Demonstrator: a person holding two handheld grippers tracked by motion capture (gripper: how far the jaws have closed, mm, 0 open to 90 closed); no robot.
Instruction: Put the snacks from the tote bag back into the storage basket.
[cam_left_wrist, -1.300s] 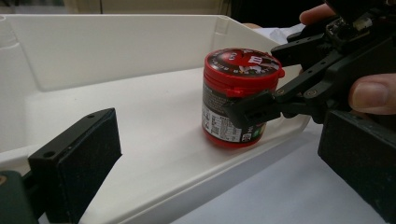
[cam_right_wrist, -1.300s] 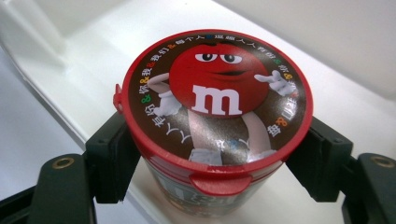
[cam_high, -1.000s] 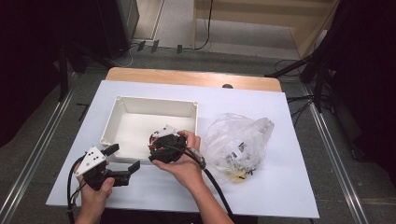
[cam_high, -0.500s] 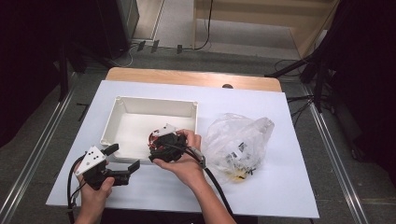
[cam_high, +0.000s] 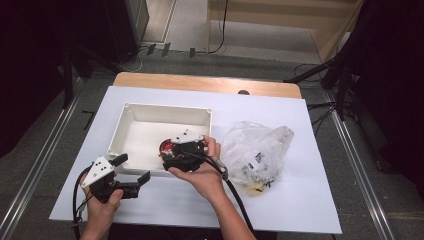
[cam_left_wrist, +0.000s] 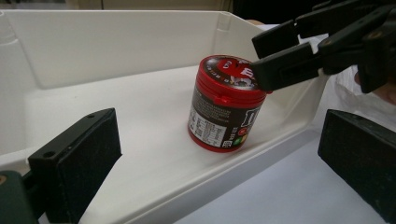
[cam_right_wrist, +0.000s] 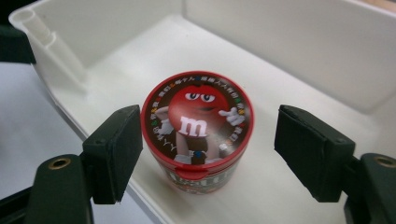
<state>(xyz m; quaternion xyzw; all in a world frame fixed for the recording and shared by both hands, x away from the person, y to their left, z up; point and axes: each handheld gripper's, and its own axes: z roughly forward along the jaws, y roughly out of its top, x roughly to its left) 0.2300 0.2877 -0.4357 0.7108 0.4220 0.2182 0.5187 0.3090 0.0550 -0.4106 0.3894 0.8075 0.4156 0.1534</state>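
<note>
White sheet covers the table (cam_high: 300, 200), wooden edge showing at the far side, dark floor and cables around; a shallow white tray (cam_high: 131, 111) sits left of centre, a crumpled clear plastic bag (cam_high: 257, 150) with small items inside lies just to its right.

Red candy tub (cam_right_wrist: 198, 140) stands upright on the tray floor, in the near right corner, close to the near wall; lid on, cartoon print facing up.

Right gripper (cam_right_wrist: 208, 149) hangs over the tub, jaws wide apart, one on each side of the lid; a gap shows on both sides in the right gripper view, so nothing is held; from the left gripper view one jaw looks level with the lid rim, contact cannot be told.

Left gripper (cam_high: 131, 170) rests on the sheet just outside the tray's near left corner, jaws spread, holding nothing; its camera looks across the tray wall at the tub.

Judgement on progress: the tub is in the tray and free of any grip, so either placing is all but done or a pick-up is just starting; the frames do not decide which; the bag's contents remain outside the tray.
</note>
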